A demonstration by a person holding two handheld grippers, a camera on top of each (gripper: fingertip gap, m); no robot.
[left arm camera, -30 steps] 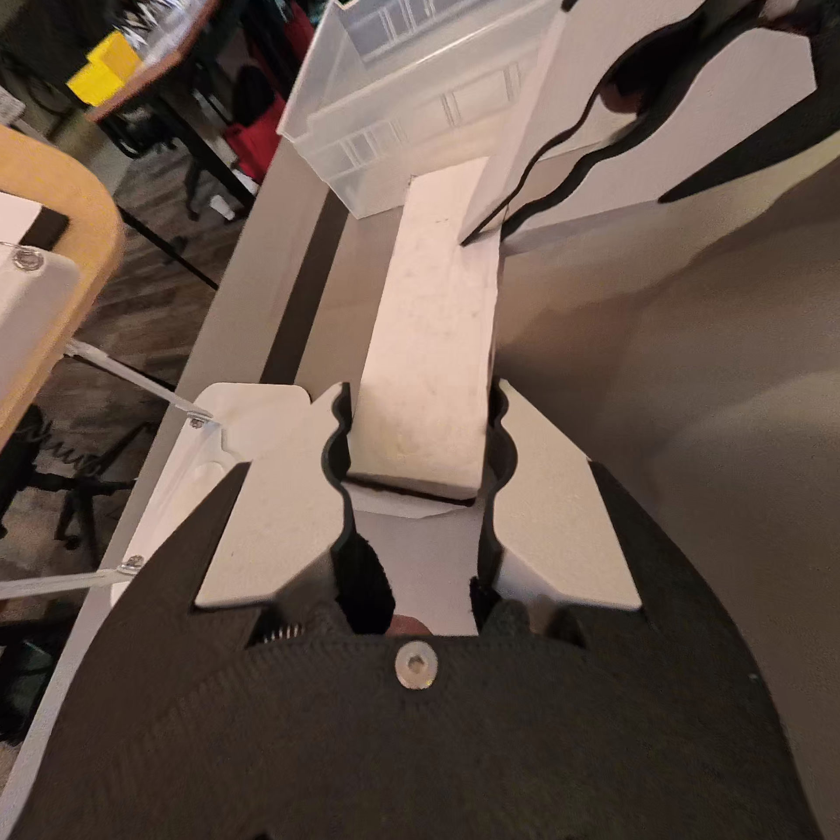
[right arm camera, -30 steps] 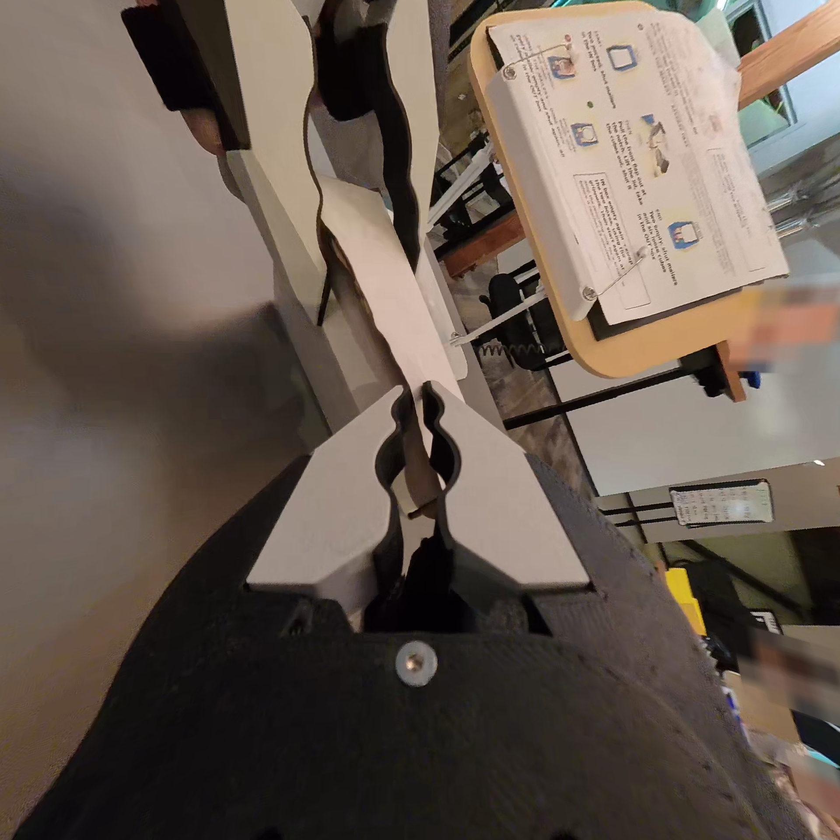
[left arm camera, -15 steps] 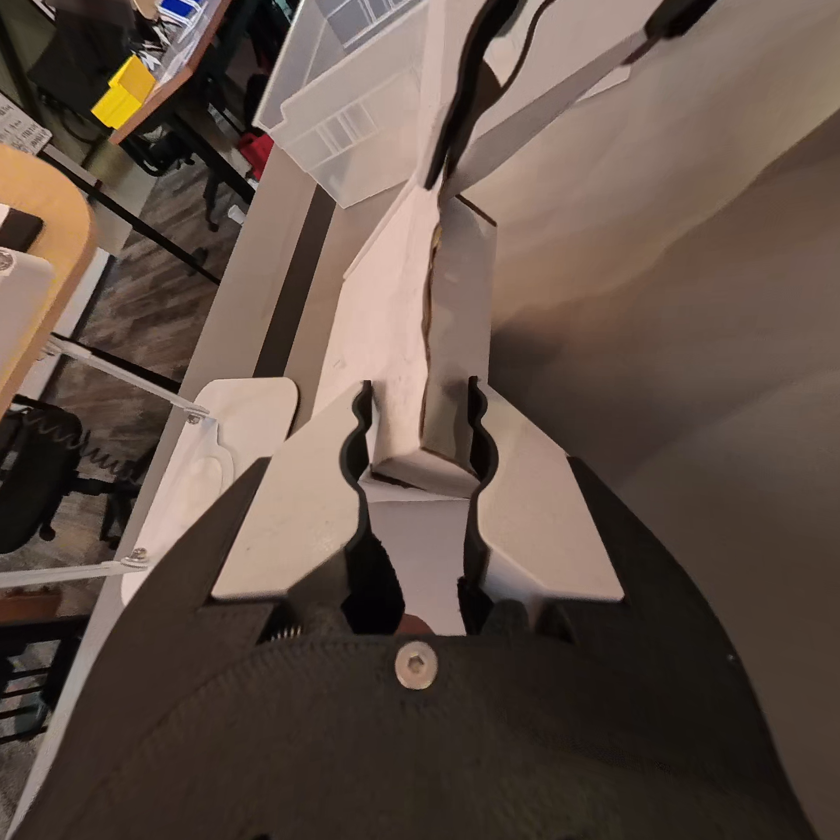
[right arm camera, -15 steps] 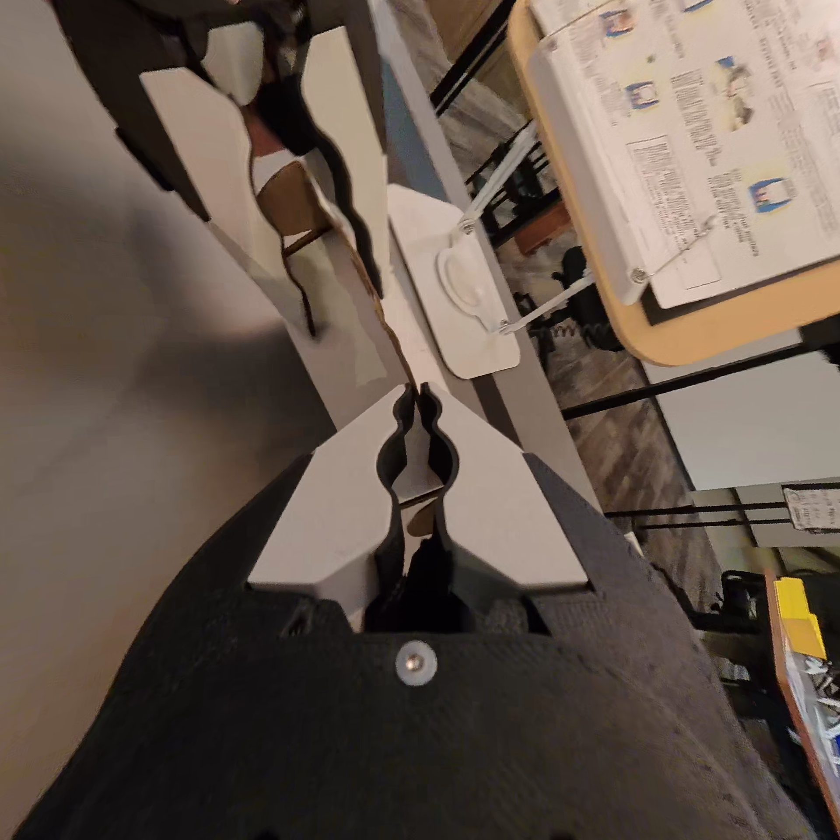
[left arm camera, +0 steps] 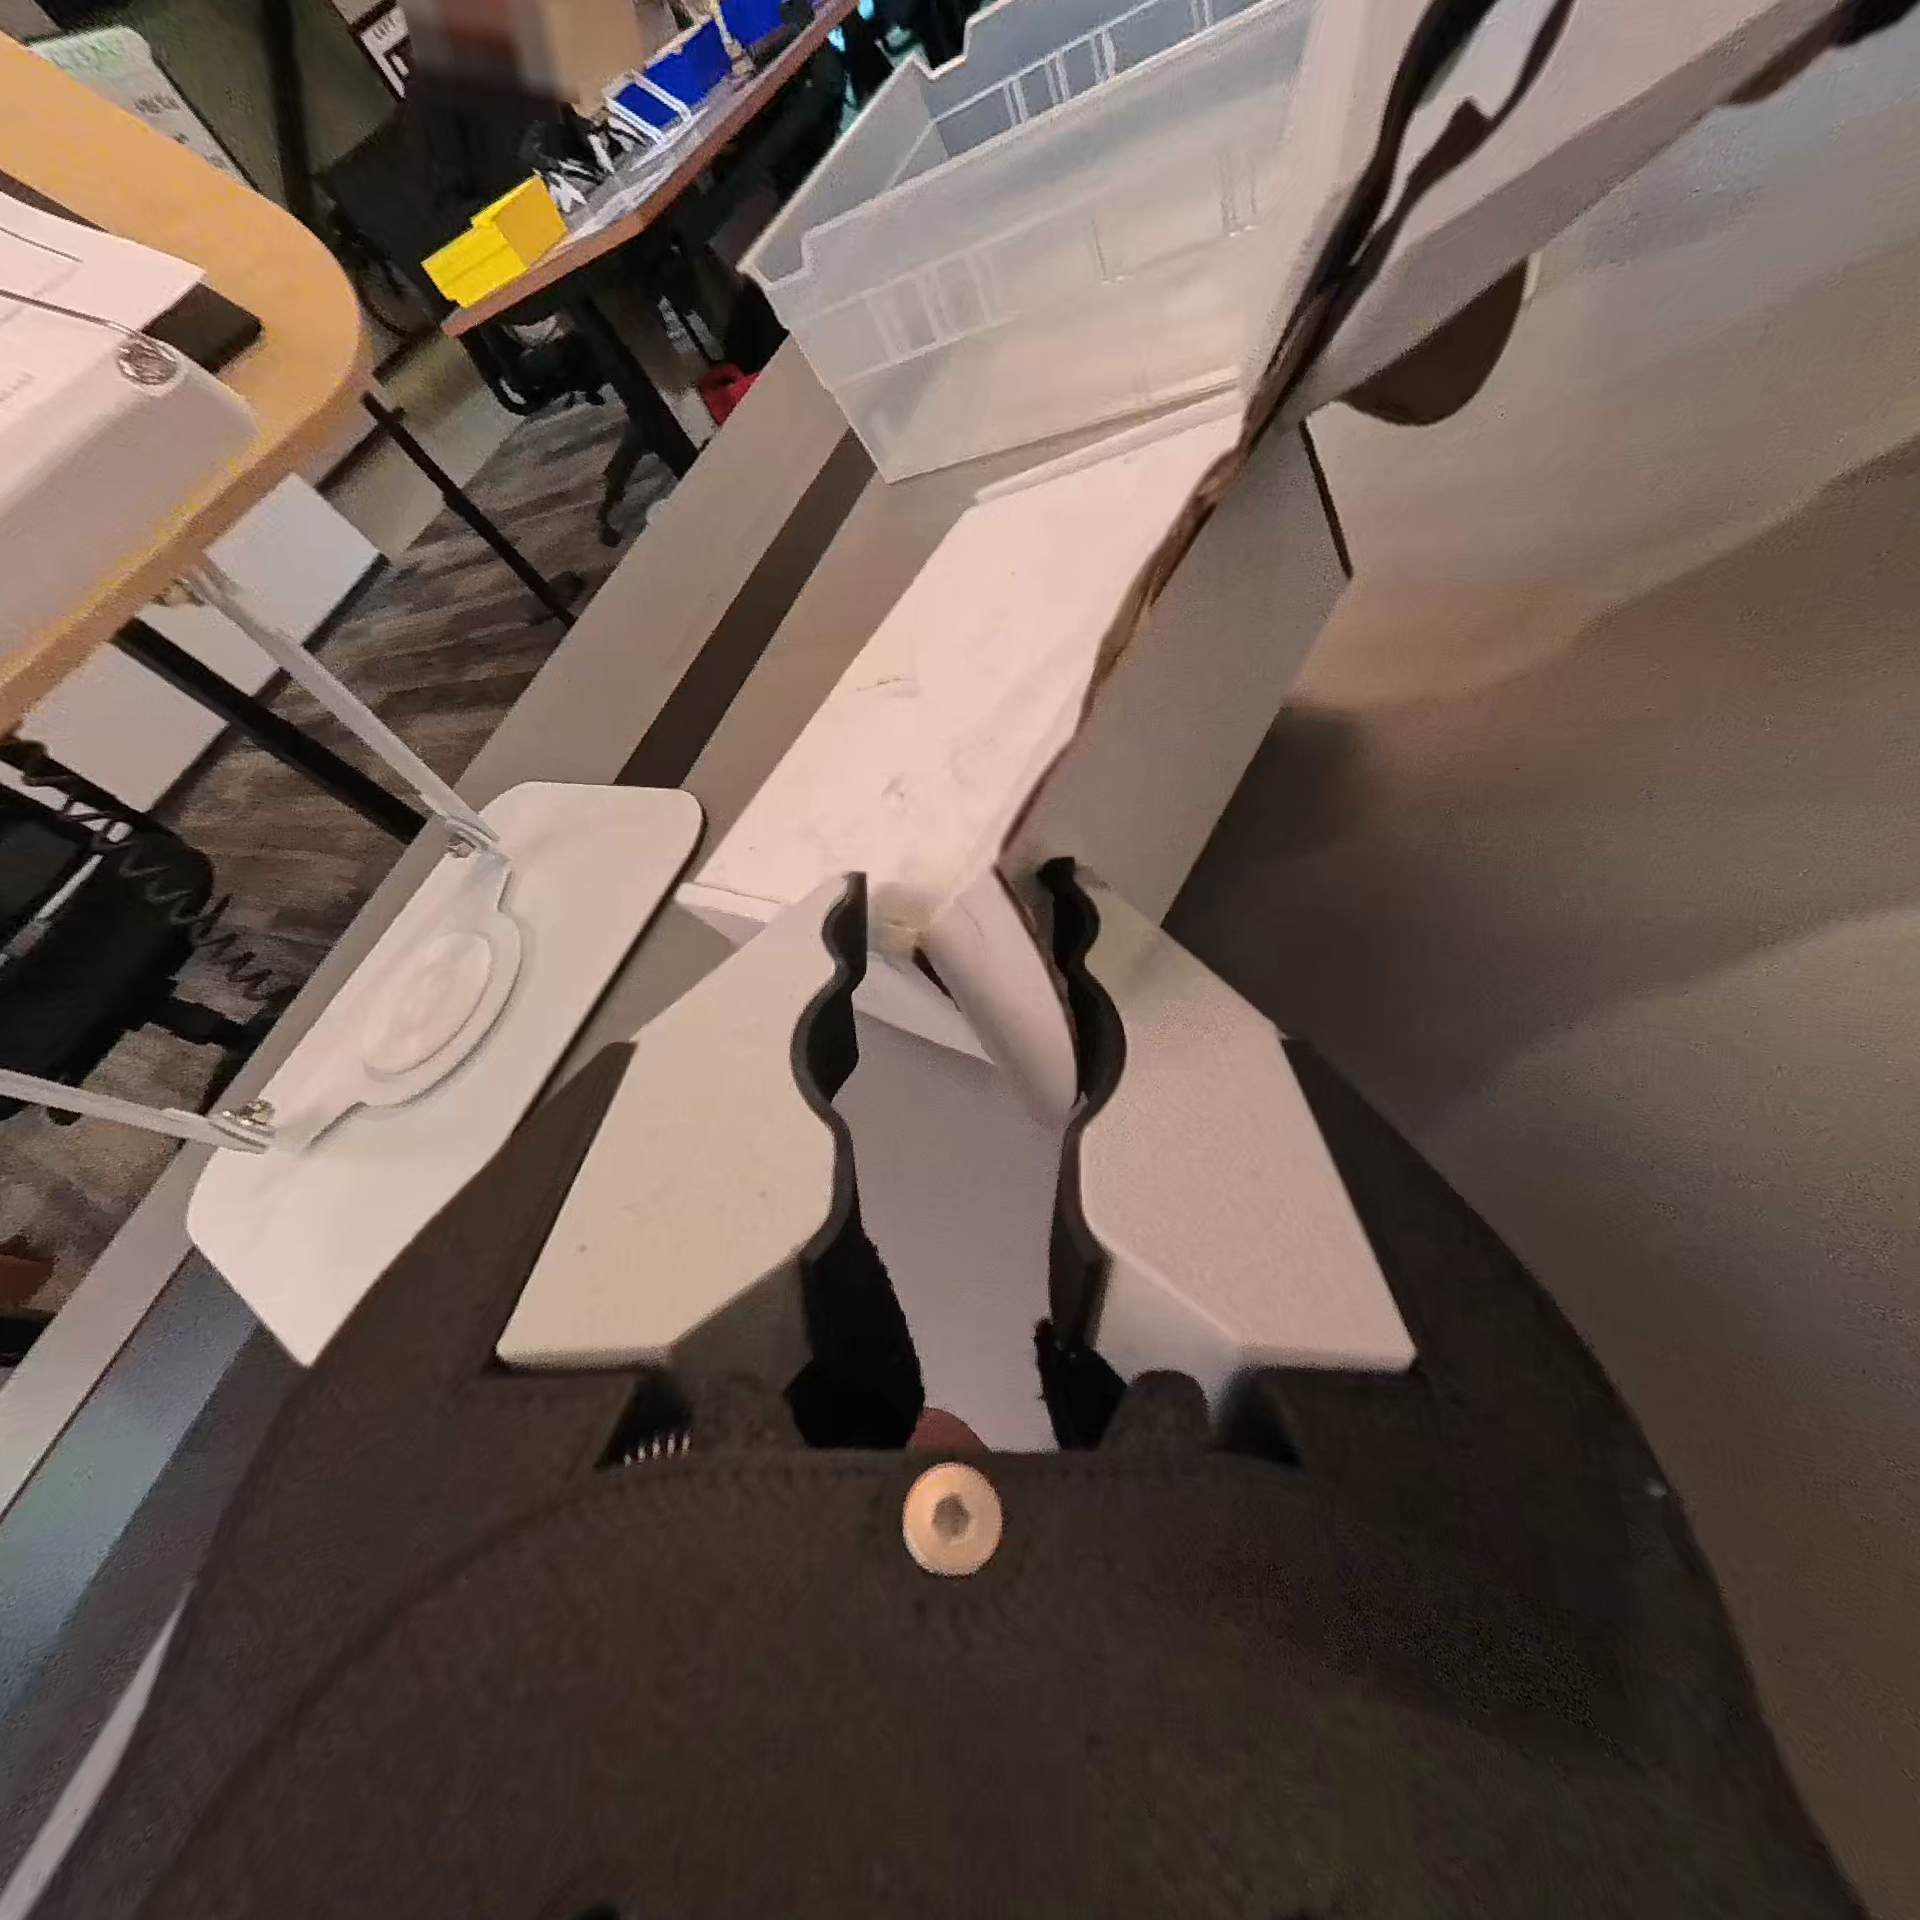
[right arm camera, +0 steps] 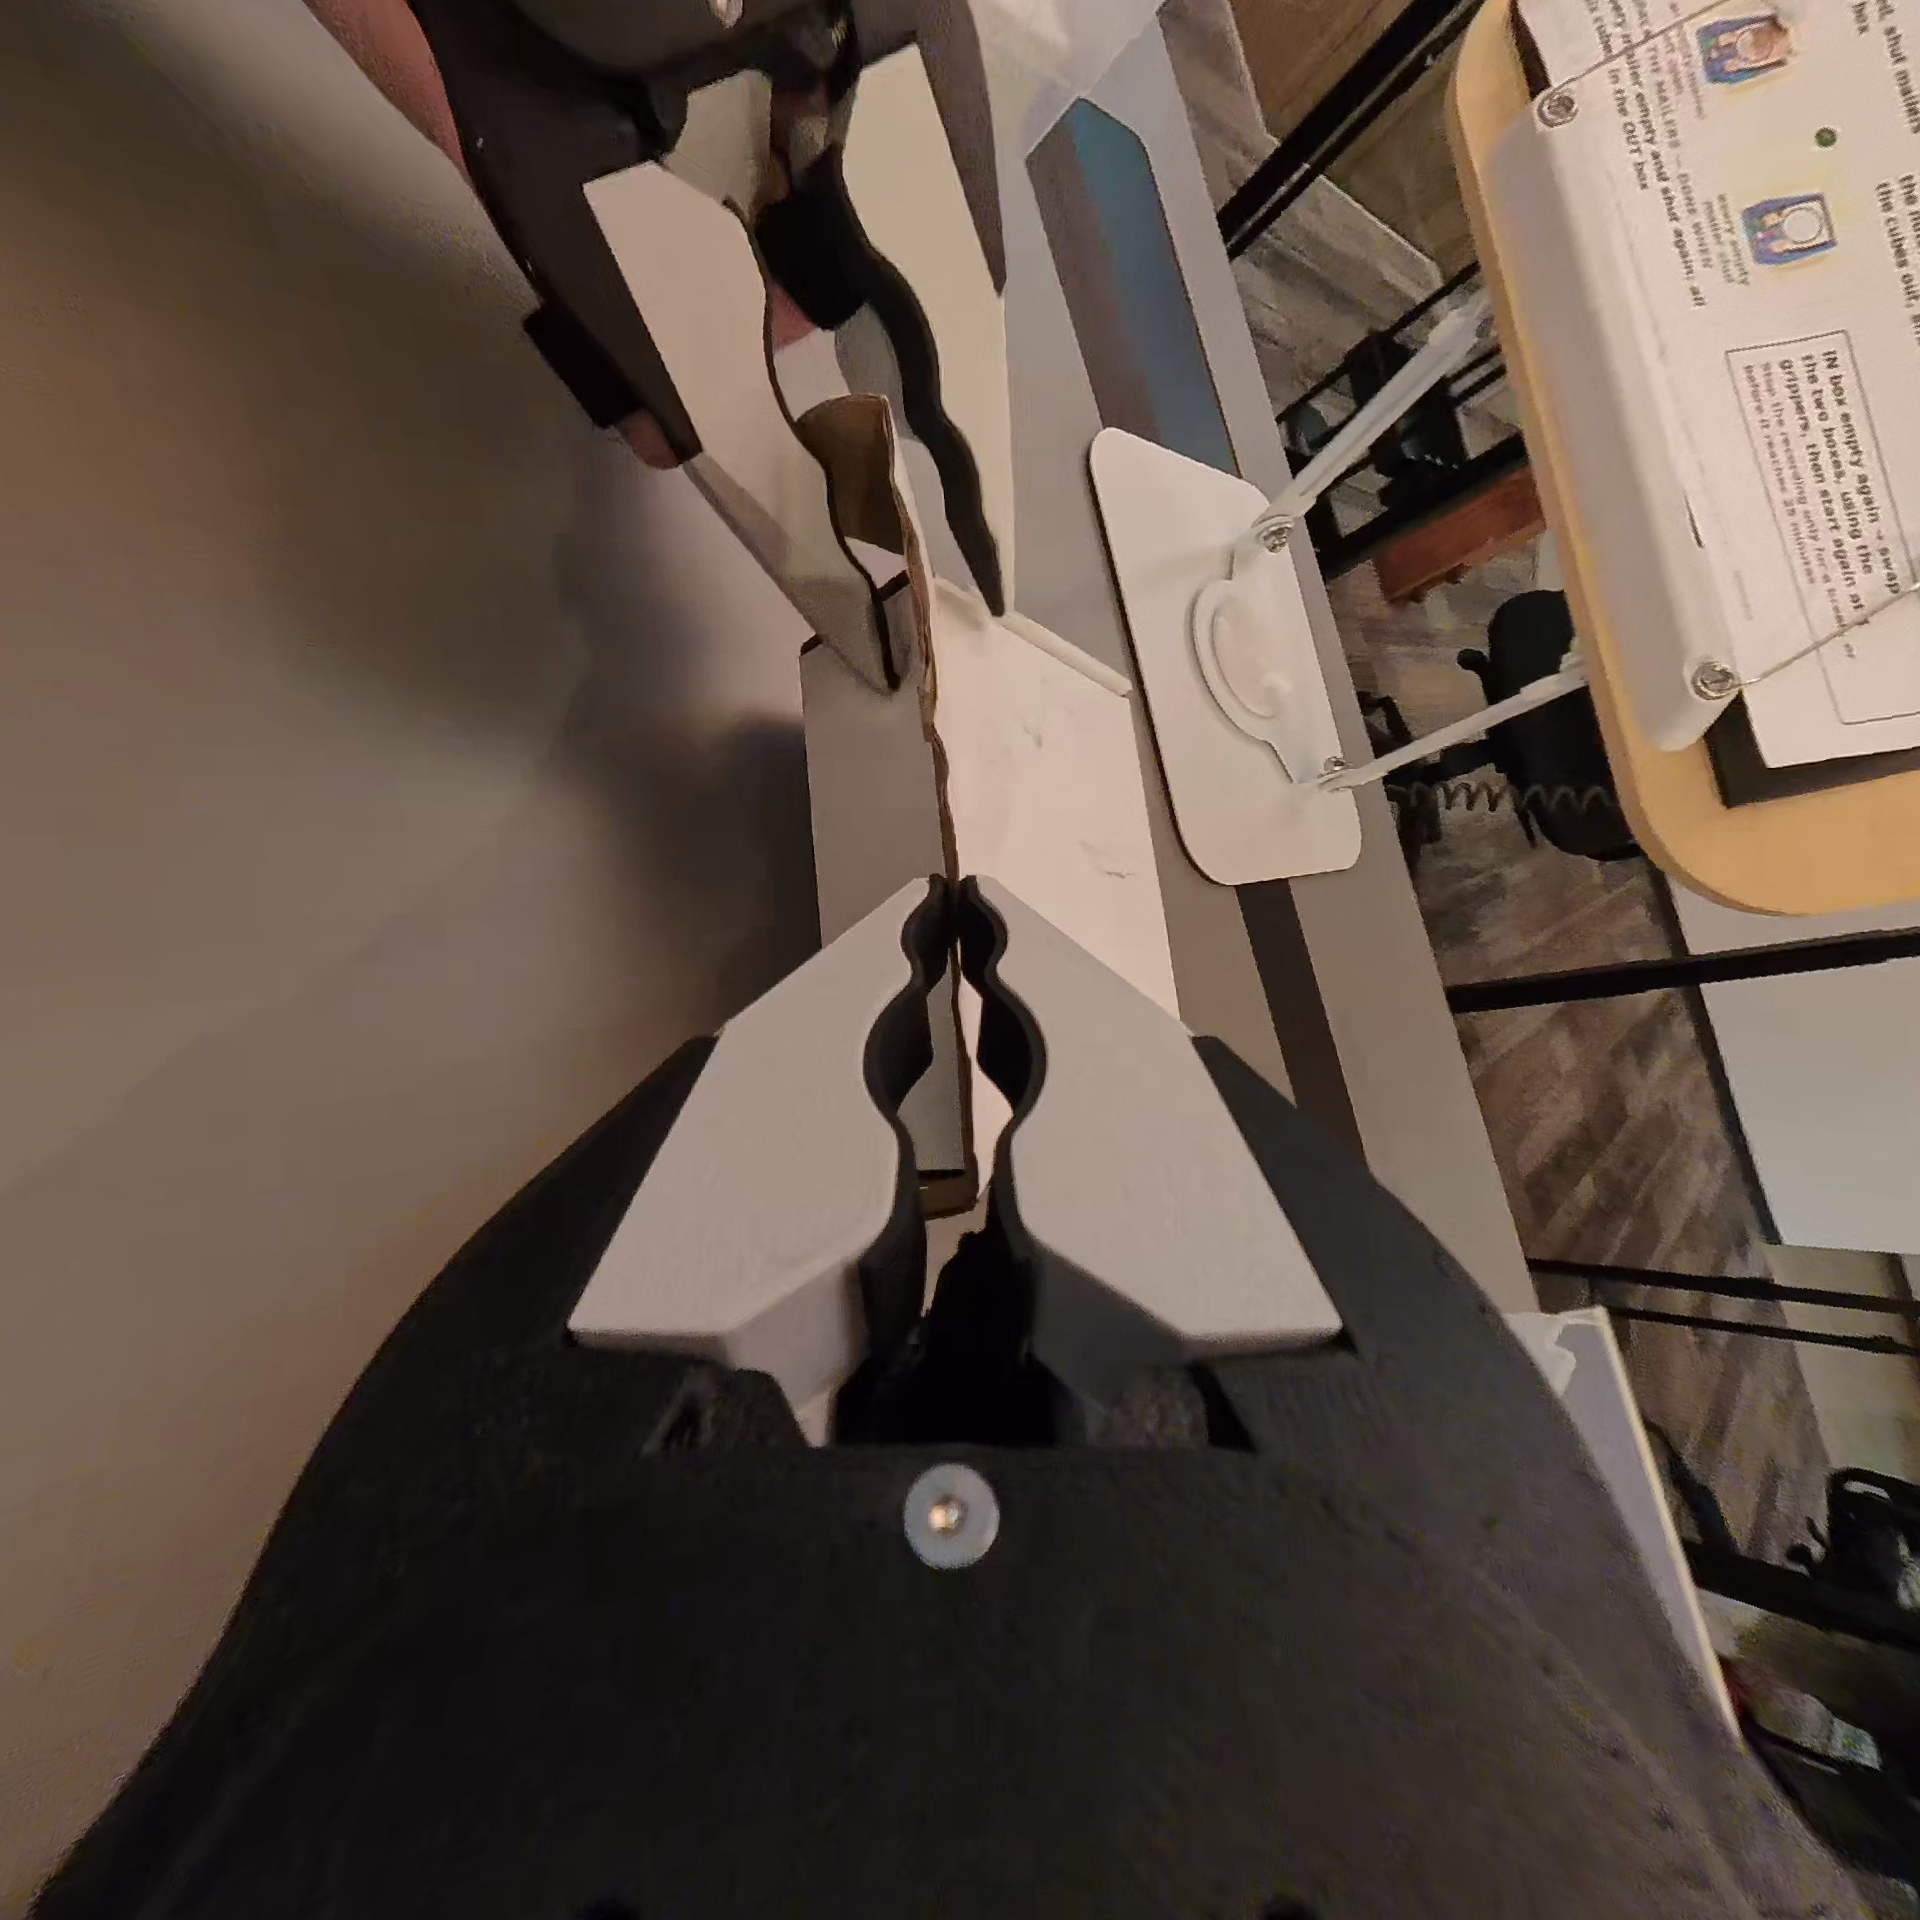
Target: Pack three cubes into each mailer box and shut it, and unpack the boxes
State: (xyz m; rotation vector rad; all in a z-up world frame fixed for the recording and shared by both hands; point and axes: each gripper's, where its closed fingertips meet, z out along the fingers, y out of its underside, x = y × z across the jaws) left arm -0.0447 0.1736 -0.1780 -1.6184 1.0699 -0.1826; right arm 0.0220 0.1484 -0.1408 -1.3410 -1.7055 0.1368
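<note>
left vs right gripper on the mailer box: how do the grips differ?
Left gripper: jaws partly apart, around the mailer box corner flap. Right gripper: tips nearly closed, pinching the thin brown-edged cardboard panel edge-on. Both hold the same white box, from opposite ends.

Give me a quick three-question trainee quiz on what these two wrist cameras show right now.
1. True or false: the right claw is pinching a thin edge of the mailer box.
2. Pick one: in the left wrist view, what stands on the table beyond the mailer box? A) a clear plastic bin B) a red bucket C) a metal pot
3. Short answer: how many cubes can be seen in either view?

Key: 1 true; 2 A; 3 zero.
</note>
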